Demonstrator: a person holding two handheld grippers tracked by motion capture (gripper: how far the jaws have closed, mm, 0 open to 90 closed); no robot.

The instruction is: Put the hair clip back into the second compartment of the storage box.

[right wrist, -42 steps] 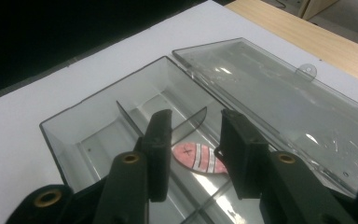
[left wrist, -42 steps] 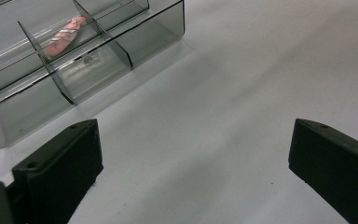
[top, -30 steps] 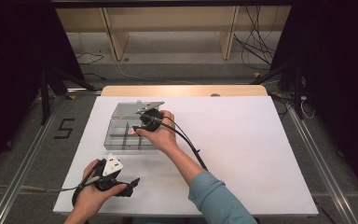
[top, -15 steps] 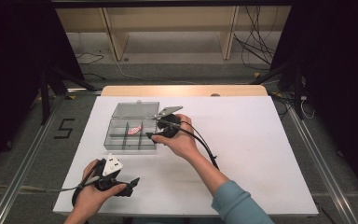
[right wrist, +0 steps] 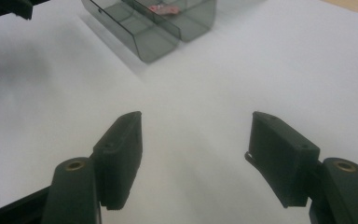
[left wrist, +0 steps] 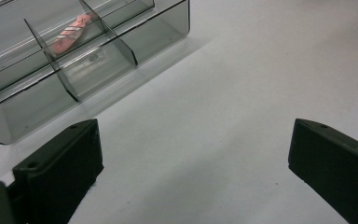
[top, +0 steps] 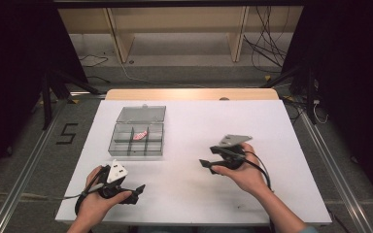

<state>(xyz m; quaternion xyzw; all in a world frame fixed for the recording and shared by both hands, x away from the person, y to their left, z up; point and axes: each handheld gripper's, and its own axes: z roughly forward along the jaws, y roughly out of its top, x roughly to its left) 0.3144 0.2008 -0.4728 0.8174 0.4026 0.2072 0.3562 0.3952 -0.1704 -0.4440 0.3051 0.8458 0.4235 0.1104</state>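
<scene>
A clear grey compartment box point(top: 136, 153) stands on the white table with its lid point(top: 142, 114) folded back. A small pink item point(top: 140, 135) lies in a back middle compartment. My right gripper point(top: 208, 156) hovers right of the box near the table's middle, jaws pointing left toward it. Its jaws have just been opening and stand wide with nothing between them. In the right gripper view, my right gripper point(right wrist: 196, 116) faces the box point(right wrist: 154, 42). My left gripper point(top: 137, 193) rests at the front left, open and empty. From the left gripper view, my left gripper point(left wrist: 193, 128) looks at the box point(left wrist: 168, 28) and pink item point(left wrist: 72, 32).
The white table top point(top: 272, 126) ends at a wooden strip point(top: 189, 94) at the back. Metal rails point(top: 24, 165) run along the floor on both sides. Shelving and cables stand beyond the far edge.
My right gripper has drawn back from over the box, moving right and toward the person, and its jaws have opened. The pink item now shows in the box. The left hand stayed put.
</scene>
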